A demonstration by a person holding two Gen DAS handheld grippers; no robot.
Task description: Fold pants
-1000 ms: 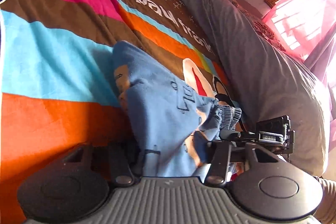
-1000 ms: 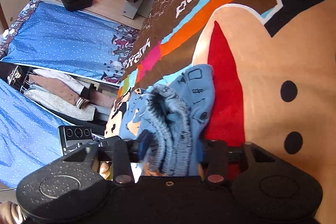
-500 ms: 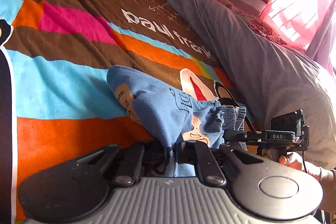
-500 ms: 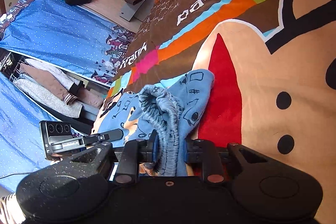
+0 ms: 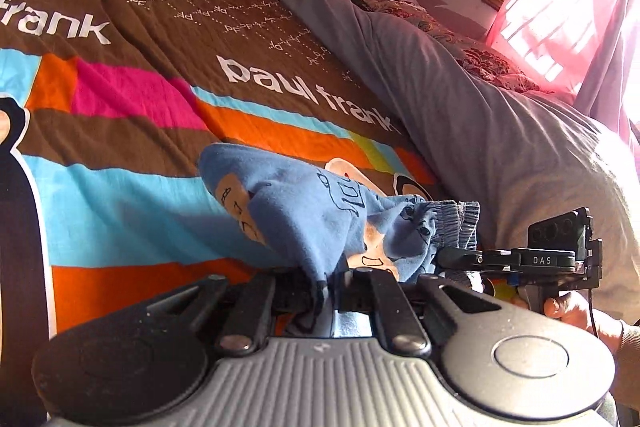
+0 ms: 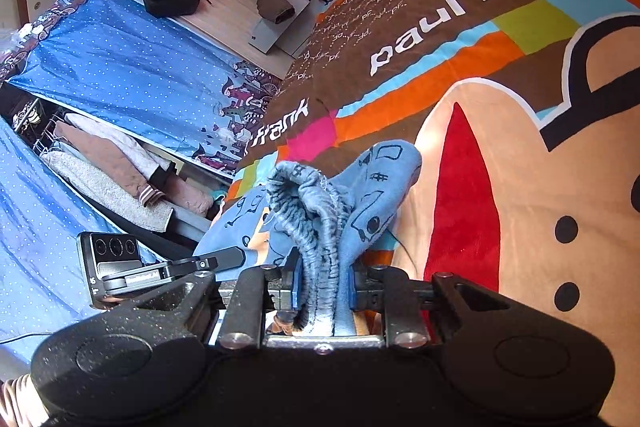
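Left gripper (image 5: 326, 291): I read it clenched on a thin fabric edge of the pants (image 5: 304, 211).
Right gripper (image 6: 322, 287): clamped on the bunched, ribbed elastic waistband (image 6: 316, 211).
Pants location: bunched between both tools, draped onto the blanket (image 5: 120, 179).
Step in hand: I judge this a lift; I would raise both ends evenly and spread apart to flatten.
Materials: soft blue printed knit; blanket plush, boldly striped.
Beyond: grey duvet (image 5: 500, 131), puffy.
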